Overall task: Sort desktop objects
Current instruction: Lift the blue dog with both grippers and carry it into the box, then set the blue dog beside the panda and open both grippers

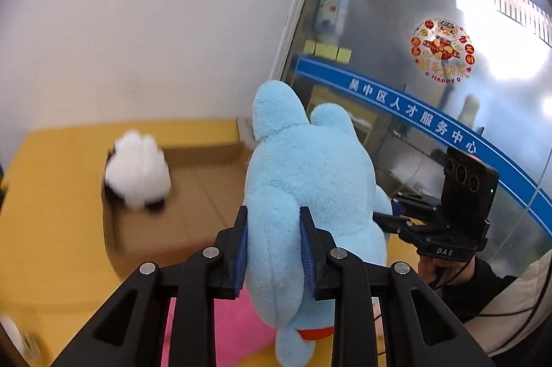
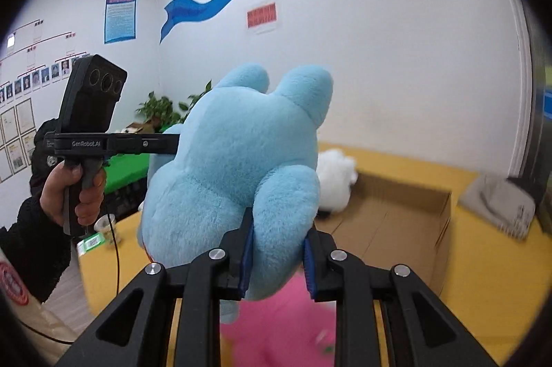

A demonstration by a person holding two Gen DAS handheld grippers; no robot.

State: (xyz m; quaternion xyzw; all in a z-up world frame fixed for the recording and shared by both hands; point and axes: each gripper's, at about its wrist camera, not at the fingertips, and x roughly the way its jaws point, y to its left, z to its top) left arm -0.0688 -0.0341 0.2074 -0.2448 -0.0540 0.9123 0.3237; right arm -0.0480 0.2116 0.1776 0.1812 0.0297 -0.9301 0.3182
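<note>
While both pinch the blue plush toy (image 1: pixel 303 180), the left tool (image 1: pixel 274 249) and right tool (image 2: pixel 279 258) hold it above the yellow desk (image 1: pixel 51 180).

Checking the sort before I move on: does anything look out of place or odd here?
Nothing looks damaged or spilled. The blue plush toy is clamped by the left claw and the right claw above the table; a white plush sits in the cardboard box.

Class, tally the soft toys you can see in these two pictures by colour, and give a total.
Blue toy: 1
White toy: 1
Pink toy: 1
Total: 3
</note>
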